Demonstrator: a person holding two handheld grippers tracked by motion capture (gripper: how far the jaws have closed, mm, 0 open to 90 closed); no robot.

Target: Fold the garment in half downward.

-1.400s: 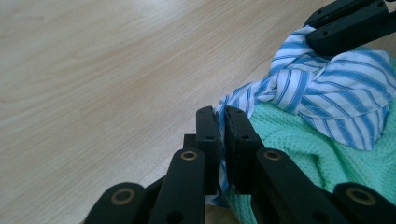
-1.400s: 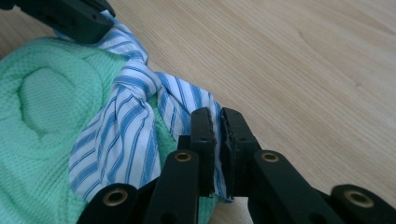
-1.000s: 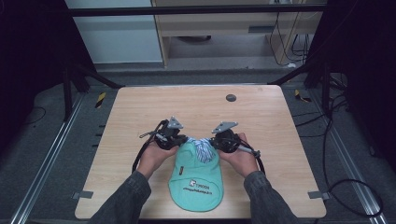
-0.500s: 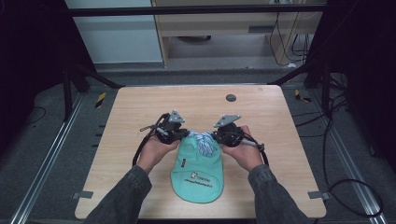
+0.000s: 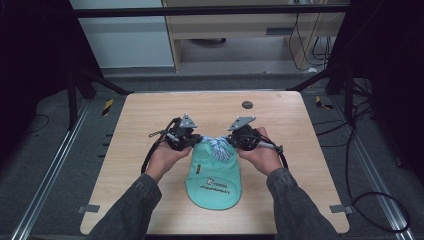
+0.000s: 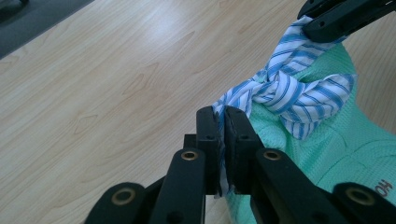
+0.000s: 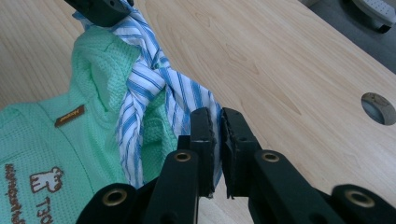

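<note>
While I watch from the high view, the mint green garment (image 5: pixel 212 175) lies on the counter (image 5: pixel 130 130) between my hands, its striped tie (image 5: pixel 218 144) stretched between left tongs (image 5: pixel 194 142) and right tongs (image 5: pixel 233 141). Left gripper view: left tongs (image 6: pixel 223 140) are pinched on one striped tie (image 6: pixel 280 91) end. Right gripper view: right tongs (image 7: pixel 217 140) clamp the other striped tie (image 7: pixel 154 88) end, just beyond the knot.
</note>
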